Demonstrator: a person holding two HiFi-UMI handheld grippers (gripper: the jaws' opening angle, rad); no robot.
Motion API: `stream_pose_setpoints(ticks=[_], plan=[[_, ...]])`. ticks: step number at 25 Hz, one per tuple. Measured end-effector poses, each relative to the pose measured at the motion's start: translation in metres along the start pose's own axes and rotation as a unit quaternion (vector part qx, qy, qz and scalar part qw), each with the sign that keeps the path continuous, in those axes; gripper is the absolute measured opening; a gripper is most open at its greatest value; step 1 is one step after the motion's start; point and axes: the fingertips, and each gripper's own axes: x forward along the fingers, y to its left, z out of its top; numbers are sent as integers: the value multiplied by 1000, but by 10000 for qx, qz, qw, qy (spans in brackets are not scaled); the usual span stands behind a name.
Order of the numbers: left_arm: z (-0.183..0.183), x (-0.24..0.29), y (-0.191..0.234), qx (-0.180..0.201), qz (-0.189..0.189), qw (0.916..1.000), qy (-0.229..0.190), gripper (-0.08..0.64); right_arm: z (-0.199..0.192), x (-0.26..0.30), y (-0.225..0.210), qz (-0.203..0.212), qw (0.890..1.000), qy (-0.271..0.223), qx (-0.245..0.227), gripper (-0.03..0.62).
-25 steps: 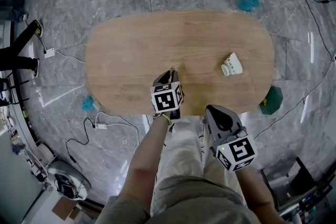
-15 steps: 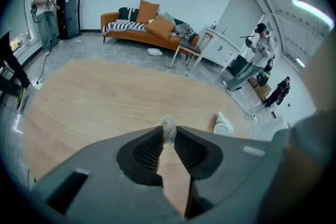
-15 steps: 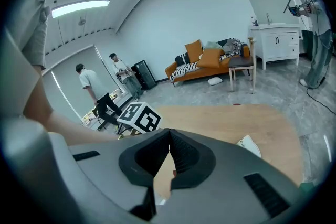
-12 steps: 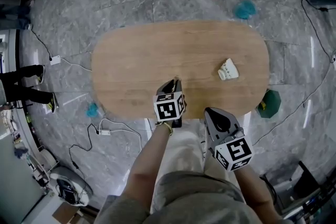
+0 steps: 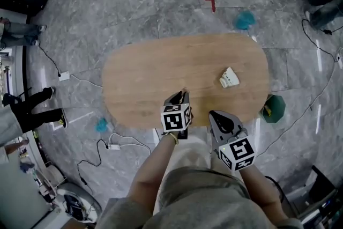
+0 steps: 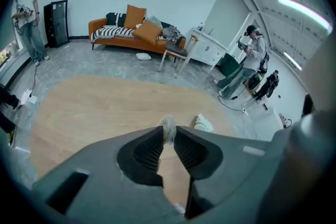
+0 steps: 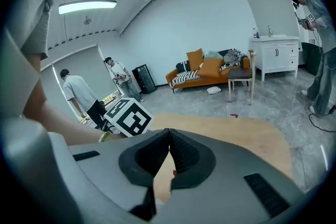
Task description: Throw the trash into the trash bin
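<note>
Pinching a small whitish scrap in my left gripper: the jaws are nearly together on it and only the tips are biting, over the near edge of the surface. My right gripper is carrying nothing, its jaws fully together. I'm taking the green bin on the floor by the surface's right end as the target, well apart from the scrap. Risk: the thin tip-hold letting it slip mid-carry, or my releasing short. A second crumpled piece is lying on the surface.
</note>
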Motion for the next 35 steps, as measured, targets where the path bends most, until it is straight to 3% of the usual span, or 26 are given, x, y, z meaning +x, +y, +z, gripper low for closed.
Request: stream_pose_setpoints(ticks=[10,18,27,35], plan=[[16,-32,-42,415,-406,9983,-34,72,15,-32,1,-294,9993,-156,-147,9],[25,-52,-81,928,-817,9923,59,72,29,-63,-7,-713,9966,-405,-29,9],[36,-58,-129,1433,-1277,9813,123,72,39,-105,-37,-1457,9864,-749,157,9],[39,-61,-170,2013,-1767,9631,278,72,40,-132,-57,-2077,9714,-1045,484,9]])
